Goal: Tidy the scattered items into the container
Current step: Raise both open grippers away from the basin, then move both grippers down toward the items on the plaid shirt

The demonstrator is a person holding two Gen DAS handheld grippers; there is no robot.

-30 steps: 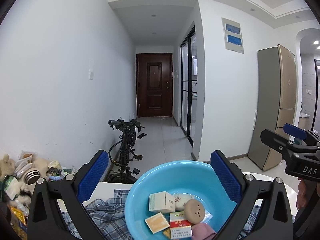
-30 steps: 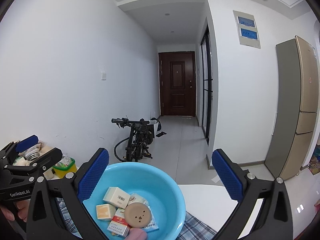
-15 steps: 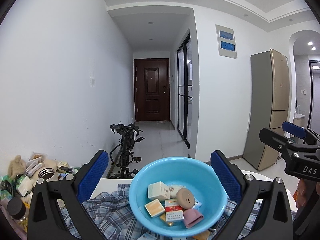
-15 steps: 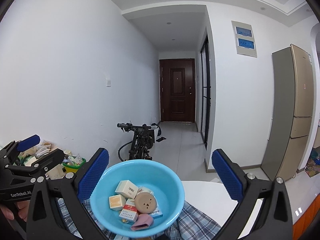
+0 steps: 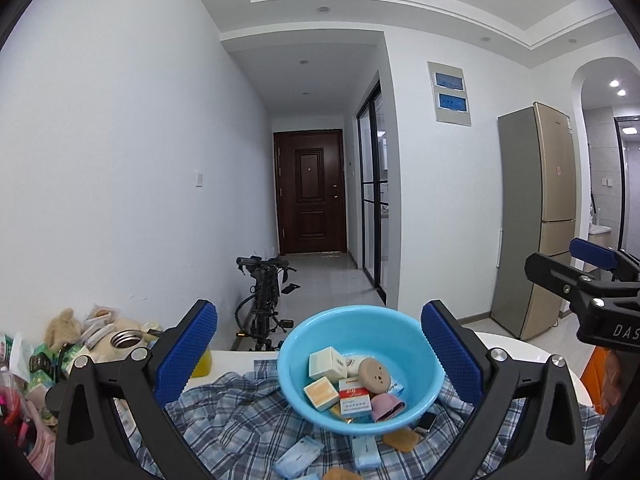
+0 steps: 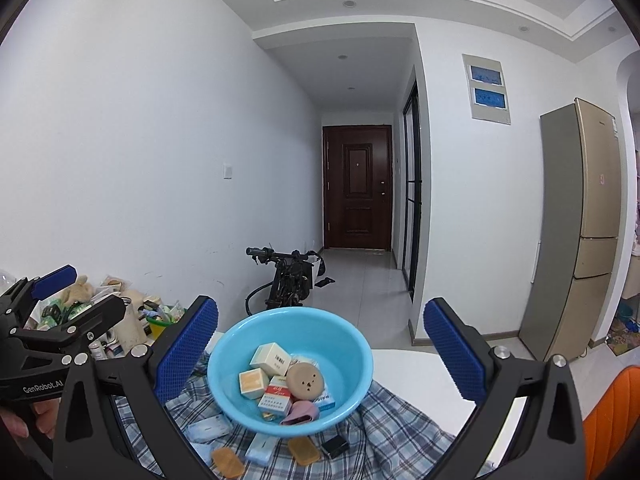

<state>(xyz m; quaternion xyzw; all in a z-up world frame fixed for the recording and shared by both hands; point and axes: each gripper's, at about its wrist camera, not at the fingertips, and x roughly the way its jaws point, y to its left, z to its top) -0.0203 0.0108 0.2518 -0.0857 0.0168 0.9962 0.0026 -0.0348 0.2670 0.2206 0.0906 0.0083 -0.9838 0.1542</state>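
While held above a white bench (image 6: 404, 364) draped in blue plaid cloth (image 5: 240, 416), both tools spread wide and empty: left hand-held gripper (image 5: 318, 350) and right hand-held gripper (image 6: 320, 346), each with knobbly blue pads. Left to right: soft toys and packets heaped against a plain white wall, folded black bicycle (image 5: 264, 300) on grey tile, dark panelled door (image 6: 356, 188), tall metallic fridge (image 6: 580, 232). Centred on the cloth, smooth round blue basin (image 6: 344, 332) holding small cartons and a tan disc; flat packets (image 6: 208, 426) scattered loose just before it.
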